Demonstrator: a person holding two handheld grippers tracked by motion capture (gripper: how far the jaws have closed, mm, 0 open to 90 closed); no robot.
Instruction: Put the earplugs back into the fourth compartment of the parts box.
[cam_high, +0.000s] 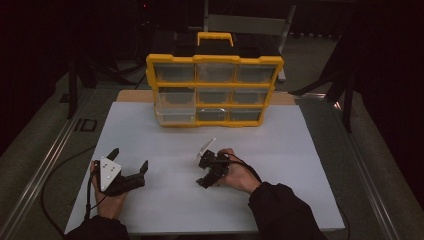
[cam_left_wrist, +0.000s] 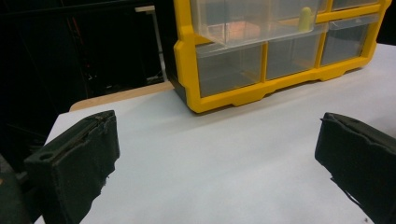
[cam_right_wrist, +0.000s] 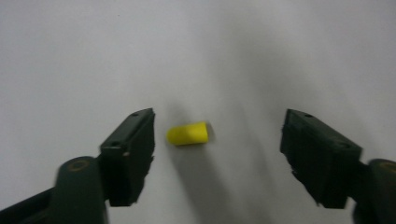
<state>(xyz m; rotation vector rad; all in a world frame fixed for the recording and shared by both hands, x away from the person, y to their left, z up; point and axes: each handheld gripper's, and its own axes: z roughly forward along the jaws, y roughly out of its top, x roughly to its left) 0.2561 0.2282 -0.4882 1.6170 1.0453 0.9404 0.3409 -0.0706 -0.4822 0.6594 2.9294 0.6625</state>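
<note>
A: How are the fingers of the right gripper (cam_right_wrist: 217, 135) set?

B: They are spread apart over the white desk (cam_right_wrist: 233, 46), and nothing is pressed by either pad. A small yellow earplug (cam_right_wrist: 187, 133) is seen lying on its side between them in the right gripper view, just beside the finger at 9 o'clock and well apart from the finger at 3 o'clock.

A: Where is that gripper found in the high view?

B: It is held in the right hand (cam_high: 239, 172) near the middle of the desk, at 6 o'clock from the yellow drawer cabinet (cam_high: 215, 90).

A: And the left gripper (cam_high: 131, 160)?

B: Its fingers are held wide, with only bare desk between them. It is located at 9 o'clock from the right gripper, well apart from it. In the left gripper view the cabinet is seen at 1 o'clock, with one clear drawer (cam_left_wrist: 243, 21) pulled partly out.
</note>
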